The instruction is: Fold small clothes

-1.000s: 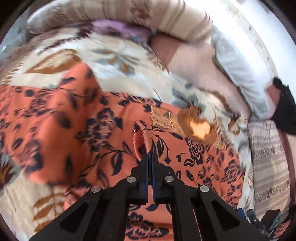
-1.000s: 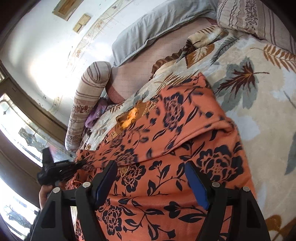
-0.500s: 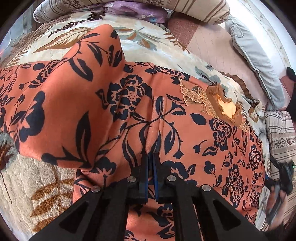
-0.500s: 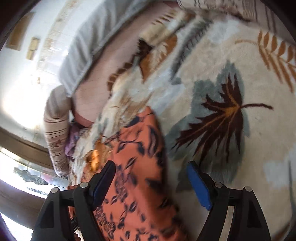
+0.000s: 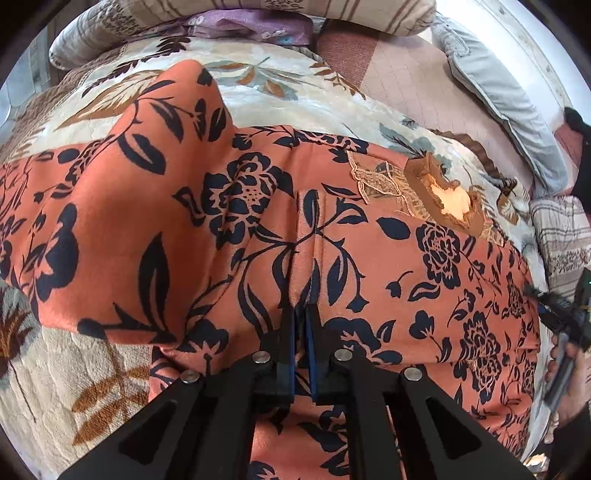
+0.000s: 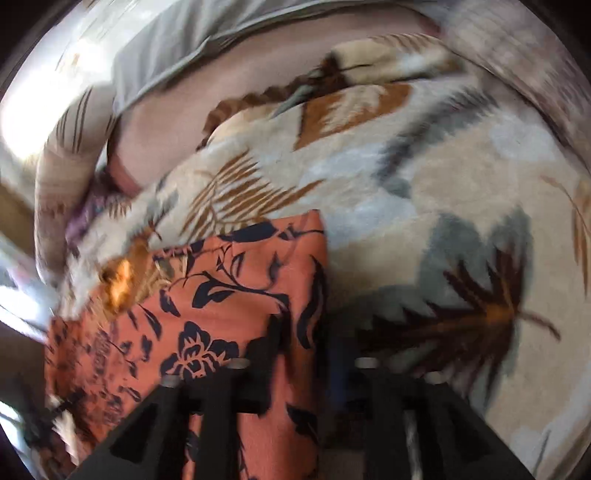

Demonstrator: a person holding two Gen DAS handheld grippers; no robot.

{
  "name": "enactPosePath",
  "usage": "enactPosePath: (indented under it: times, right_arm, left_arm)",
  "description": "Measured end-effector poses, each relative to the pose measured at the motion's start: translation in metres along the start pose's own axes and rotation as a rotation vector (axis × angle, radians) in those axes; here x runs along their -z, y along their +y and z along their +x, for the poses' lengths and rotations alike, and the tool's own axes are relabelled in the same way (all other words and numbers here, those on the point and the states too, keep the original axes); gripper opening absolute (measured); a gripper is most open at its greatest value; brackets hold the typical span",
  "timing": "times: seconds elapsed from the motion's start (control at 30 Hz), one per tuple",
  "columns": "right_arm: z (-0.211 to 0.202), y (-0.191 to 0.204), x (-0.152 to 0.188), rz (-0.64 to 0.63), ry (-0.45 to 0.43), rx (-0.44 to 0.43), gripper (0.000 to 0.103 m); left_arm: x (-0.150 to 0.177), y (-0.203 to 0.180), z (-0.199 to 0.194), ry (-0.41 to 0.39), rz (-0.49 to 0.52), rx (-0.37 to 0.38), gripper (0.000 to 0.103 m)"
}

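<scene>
An orange garment with a dark blue flower print lies spread on a leaf-patterned blanket. Its embroidered neckline is at the right. My left gripper is shut on a pinched ridge of the cloth near its lower middle. In the blurred right wrist view the garment's edge runs between the fingers of my right gripper. The jaws stand closer together there with the fabric edge between them; the blur hides whether they grip it.
The cream blanket with brown and grey leaves covers the bed. Striped pillows and a purple cloth lie at the far edge, a grey pillow at the right. A hand with the other gripper shows at the right edge.
My left gripper stays shut on the cloth and has come closer to it. My right gripper swung toward the garment's edge and its jaws have narrowed around the fabric.
</scene>
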State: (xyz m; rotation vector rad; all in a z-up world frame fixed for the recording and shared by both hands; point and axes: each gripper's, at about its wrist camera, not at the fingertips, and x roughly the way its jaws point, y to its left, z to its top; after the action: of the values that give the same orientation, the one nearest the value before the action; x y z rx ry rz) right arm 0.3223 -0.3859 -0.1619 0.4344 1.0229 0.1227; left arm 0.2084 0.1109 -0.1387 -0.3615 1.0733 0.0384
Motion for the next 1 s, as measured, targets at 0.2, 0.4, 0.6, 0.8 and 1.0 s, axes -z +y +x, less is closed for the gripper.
enactPosePath:
  times: [0.2,0.4,0.6,0.8,1.0]
  right_arm:
    - [-0.04,-0.005,0.031,0.115,0.019,-0.114,0.081]
    - [-0.028,-0.002,0.064,-0.064,0.114,0.0,0.014]
    - [-0.03,0.0,0.064,-0.112,0.103,0.013,0.027]
    - [-0.057,0.008,0.034,0.041,-0.029,-0.213,0.035]
    - [0.006,-0.018,0.029,0.282,0.028,-0.283,0.074]
  left_arm:
    - [0.0,-0.002,0.002,0.002,-0.006,-0.001,0.007]
    - [-0.001,-0.004,-0.009,-0.001,-0.006,-0.021,0.011]
    - [-0.003,-0.019,-0.013,-0.055,0.078,-0.036,0.027]
    - [0.001,-0.024,0.011,-0.031,0.151,-0.119,0.03]
    - [-0.002,-0.02,0.012,-0.014,0.13,-0.089,0.031]
